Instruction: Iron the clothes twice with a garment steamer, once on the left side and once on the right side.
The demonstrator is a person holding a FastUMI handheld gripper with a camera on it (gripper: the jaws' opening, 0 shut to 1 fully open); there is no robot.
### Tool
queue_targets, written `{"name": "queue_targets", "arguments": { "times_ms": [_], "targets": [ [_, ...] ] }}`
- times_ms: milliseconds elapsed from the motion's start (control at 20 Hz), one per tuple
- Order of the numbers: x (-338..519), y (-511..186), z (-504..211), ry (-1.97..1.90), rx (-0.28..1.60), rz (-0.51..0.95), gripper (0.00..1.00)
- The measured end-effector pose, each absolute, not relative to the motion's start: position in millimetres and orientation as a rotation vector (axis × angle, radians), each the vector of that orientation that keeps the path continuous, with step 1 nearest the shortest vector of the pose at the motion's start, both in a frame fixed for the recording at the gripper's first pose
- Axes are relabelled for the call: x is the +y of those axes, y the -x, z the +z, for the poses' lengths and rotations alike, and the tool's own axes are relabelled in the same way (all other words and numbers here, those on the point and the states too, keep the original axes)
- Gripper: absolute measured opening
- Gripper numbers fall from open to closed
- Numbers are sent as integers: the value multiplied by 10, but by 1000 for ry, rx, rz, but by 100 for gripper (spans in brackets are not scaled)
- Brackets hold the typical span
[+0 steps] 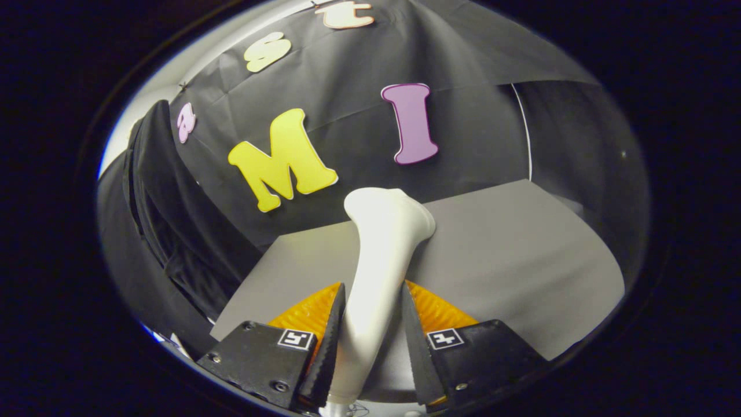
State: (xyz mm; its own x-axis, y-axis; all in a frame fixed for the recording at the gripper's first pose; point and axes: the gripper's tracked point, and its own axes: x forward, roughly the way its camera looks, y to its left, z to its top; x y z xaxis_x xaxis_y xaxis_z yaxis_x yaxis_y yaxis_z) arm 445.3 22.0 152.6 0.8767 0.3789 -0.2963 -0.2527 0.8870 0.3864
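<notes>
The claw [370, 324] pinches the handle of the garment steamer [379, 260] — both fingers [327, 341] press on its sides, one on each side, so the tool cannot turn or slip while it is carried. The handle runs forward between the fingers and widens into the steamer head just ahead of them; the head tilts a little to the left of the claw, probably to meet the cloth with its flat face. Under the steamer and beyond the fingers lies a grey table [509, 260]. The clothes [168, 231] — a dark garment — hang to the left of the claw, well apart from the steamer head and not touched by it. In my judgement, no stroke is running at this moment, and the claw must first bring the head to the garment.
</notes>
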Motion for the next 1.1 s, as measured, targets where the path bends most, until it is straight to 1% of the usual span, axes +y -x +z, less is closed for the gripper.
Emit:
{"name": "queue_targets", "arguments": {
  "times_ms": [150,300,400,750,1100],
  "targets": [
    [232,-4459,1524,-382,389,325,51],
    [287,-4409,1586,-418,390,324,39],
    [323,-4349,1645,-398,365,309,36],
    [538,-3787,1932,-393,260,314,34],
    [1056,-3034,2562,-287,96,309,34]
  ]
}}
